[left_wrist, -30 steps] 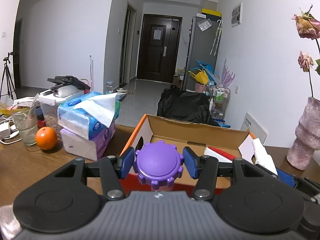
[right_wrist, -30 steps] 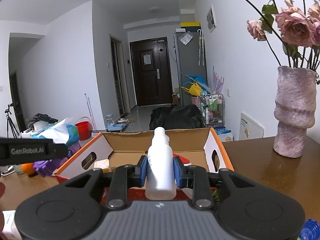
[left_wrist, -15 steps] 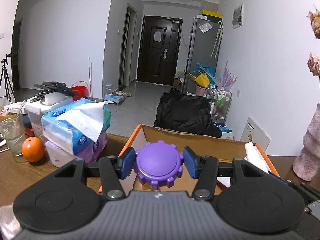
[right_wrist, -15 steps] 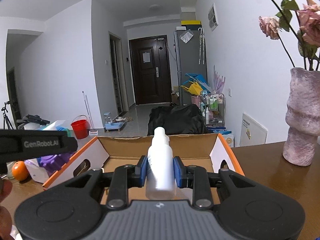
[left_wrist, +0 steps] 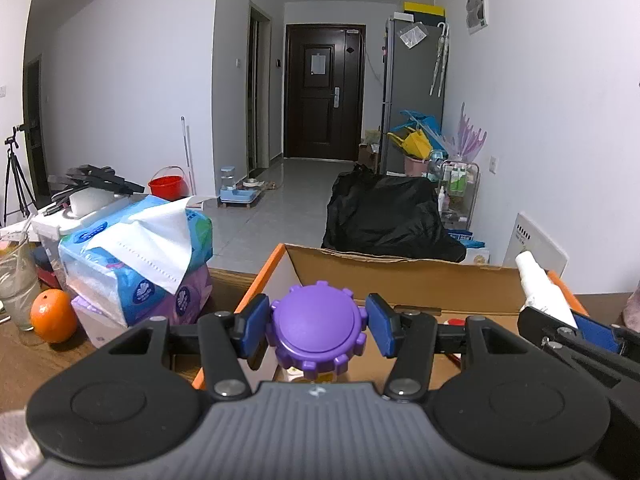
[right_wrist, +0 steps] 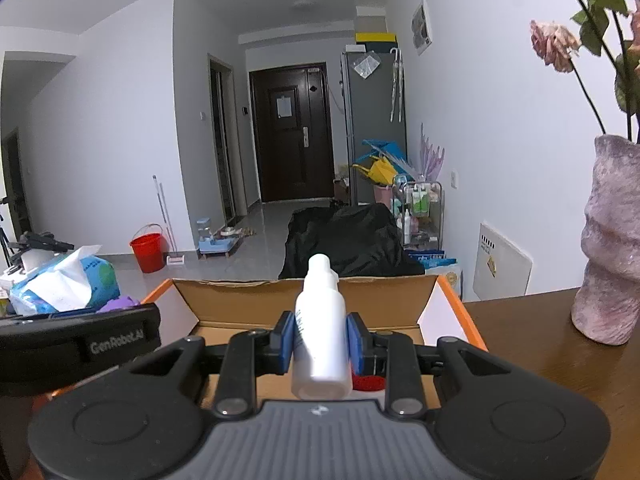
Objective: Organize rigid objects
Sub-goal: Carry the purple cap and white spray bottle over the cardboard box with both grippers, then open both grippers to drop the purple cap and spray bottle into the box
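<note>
The left hand-held gripper squeezes a jar with a purple lid. The right hand-held gripper is pinched tight on a white bottle. Both hang over the open cardboard box on the worktop. Go down slowly, stay inside the box walls, and only let go once each thing sits on the bottom.

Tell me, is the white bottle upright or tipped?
Upright: the white bottle stands cap-up, clamped in the right hand-held gripper.

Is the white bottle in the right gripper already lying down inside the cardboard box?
No, the white bottle is clamped between the right gripper's blue pads, above the open cardboard box.
</note>
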Available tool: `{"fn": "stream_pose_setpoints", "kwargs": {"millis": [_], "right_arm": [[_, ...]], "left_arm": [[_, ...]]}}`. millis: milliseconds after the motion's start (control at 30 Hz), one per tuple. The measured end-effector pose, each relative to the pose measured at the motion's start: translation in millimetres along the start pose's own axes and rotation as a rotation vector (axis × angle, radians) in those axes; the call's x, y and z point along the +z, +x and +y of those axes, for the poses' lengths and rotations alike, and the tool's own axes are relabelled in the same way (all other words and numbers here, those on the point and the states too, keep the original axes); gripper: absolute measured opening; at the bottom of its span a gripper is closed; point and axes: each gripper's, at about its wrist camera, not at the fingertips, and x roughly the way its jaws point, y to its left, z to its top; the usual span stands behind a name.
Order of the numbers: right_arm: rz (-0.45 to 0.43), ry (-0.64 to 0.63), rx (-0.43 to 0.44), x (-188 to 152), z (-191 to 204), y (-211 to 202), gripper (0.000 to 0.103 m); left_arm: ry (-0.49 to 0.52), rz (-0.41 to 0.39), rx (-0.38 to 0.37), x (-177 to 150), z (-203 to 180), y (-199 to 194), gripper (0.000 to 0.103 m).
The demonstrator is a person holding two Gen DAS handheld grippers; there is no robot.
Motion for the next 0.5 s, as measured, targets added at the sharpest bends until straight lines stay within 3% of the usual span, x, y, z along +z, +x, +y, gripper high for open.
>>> {"fn": "stream_pose_setpoints", "kwargs": {"millis": [500], "right_arm": [[0.045,0.008,-0.016,5.4,-4.8,13.2,0.027]], "left_arm": [[0.026,0.056,0.005,-3.2,-0.3,21.7,0.056]]}}
